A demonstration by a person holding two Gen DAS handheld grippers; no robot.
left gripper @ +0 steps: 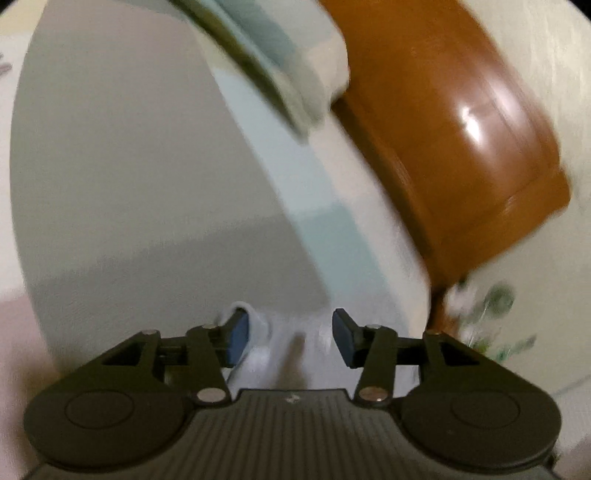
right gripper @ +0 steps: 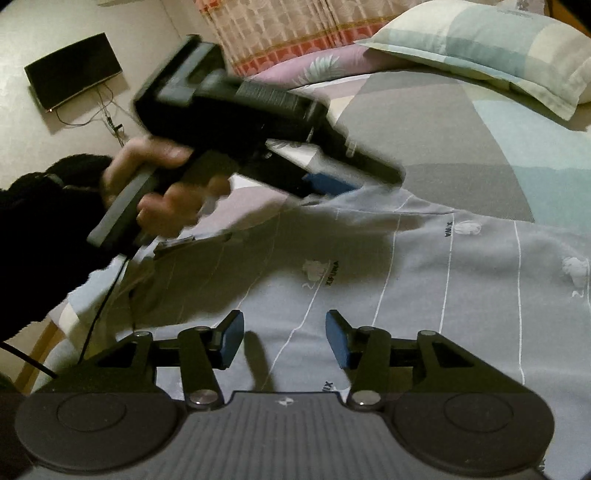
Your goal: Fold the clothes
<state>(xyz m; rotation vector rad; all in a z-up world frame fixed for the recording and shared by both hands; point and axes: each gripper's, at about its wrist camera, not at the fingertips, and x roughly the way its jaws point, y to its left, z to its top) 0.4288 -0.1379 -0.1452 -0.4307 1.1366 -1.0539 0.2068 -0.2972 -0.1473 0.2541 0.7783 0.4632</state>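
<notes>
A pale blue-grey shirt with thin white lines and small prints lies spread on the bed. My right gripper hovers open just above its near part, with nothing between the blue pads. My left gripper, held by a hand in a dark sleeve, points down at the shirt's far edge. In the blurred left wrist view the left gripper stands open over pale cloth. A fold of that cloth curls by the left fingertip, but the pads do not press on it.
The grey, teal and cream bed sheet runs beyond the shirt. A checked pillow lies at the far right, next to a brown wooden headboard. A patterned curtain and a dark screen with cables are at the back left.
</notes>
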